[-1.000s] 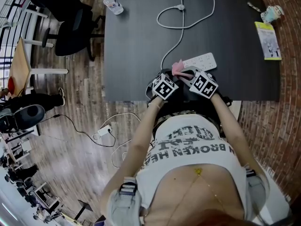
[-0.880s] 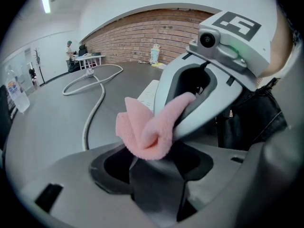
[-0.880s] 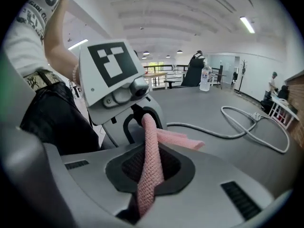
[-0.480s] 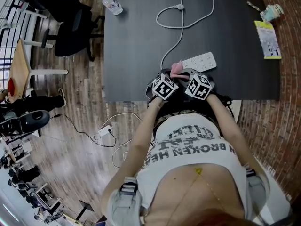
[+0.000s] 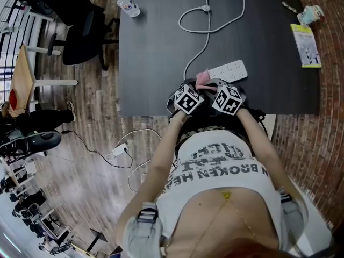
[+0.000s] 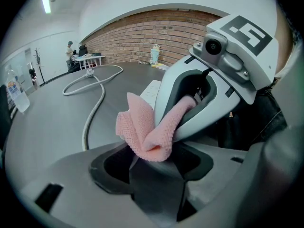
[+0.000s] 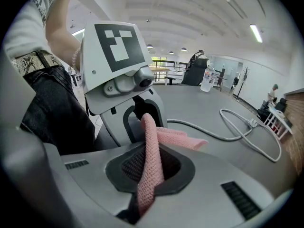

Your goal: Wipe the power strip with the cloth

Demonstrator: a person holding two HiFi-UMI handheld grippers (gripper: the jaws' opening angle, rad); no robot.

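Seen from the head view, the person stands at the near edge of the black table (image 5: 156, 58), with both grippers meeting just on the near side of the power strip (image 5: 230, 71). The left gripper (image 6: 151, 161) has its jaws closed on a folded end of the pink cloth (image 6: 142, 129), which bunches up at the jaw tips. The right gripper (image 7: 142, 194), facing it from the power strip's right-hand side, is likewise clamped on the cloth: a narrow band runs down into the slot between its jaws, while the remainder spans across to the other gripper. The cloth is thus held between the two grippers, raised off the tabletop, at the near left end of the power strip; whether it touches the strip cannot be told. The white power strip lies flat and at a slight angle on the table. From its left end a pale cable (image 5: 201, 42) runs away over the table and curls into a loop, ending in a plug (image 5: 206, 8) well beyond the strip. Far to the left of the power strip, at the table's far corner, lies a water bottle (image 5: 129, 5); far to its right lies a yellow-green booklet (image 5: 306, 46), and just beyond that a small pale figure (image 5: 310, 15).
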